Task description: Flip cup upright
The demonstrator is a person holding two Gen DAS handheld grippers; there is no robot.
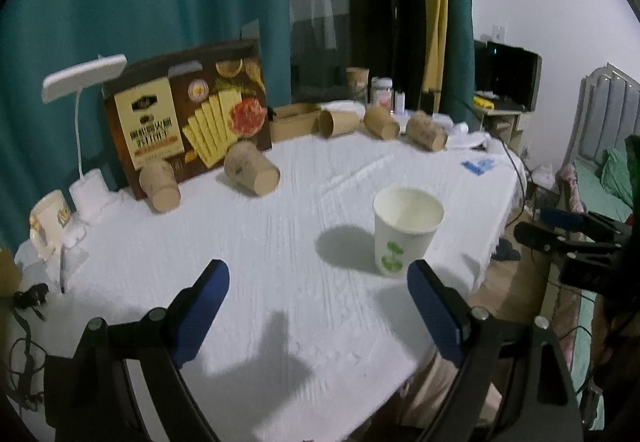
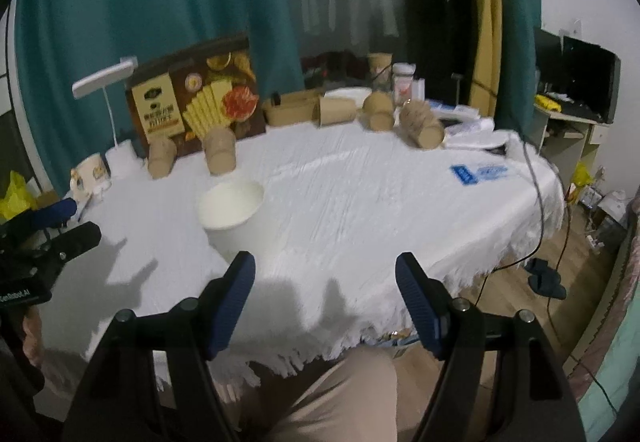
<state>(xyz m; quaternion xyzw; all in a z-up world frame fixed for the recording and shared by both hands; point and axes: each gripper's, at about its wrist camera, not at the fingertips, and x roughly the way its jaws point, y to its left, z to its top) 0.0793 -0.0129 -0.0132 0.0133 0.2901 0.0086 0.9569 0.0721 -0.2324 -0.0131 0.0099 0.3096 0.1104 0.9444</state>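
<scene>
A white paper cup [image 1: 404, 230] with a green print stands upright, mouth up, on the white tablecloth [image 1: 280, 242]. My left gripper [image 1: 318, 274] is open and empty, just short of the cup, its right finger close beside the cup's base. The cup also shows in the right wrist view [image 2: 232, 217], just beyond my open, empty right gripper [image 2: 325, 266], near its left finger. The right gripper appears at the right edge of the left wrist view [image 1: 560, 230], off the table's side. The left gripper [image 2: 60, 226] shows at the left of the right wrist view.
Several brown paper cups [image 1: 252, 169] lie on their sides along the back of the table. A printed food box [image 1: 188, 113], a white desk lamp [image 1: 84, 81], a mug [image 1: 50, 222] and cardboard boxes [image 1: 294, 117] stand there too. A cable [image 2: 536, 177] hangs over the right edge.
</scene>
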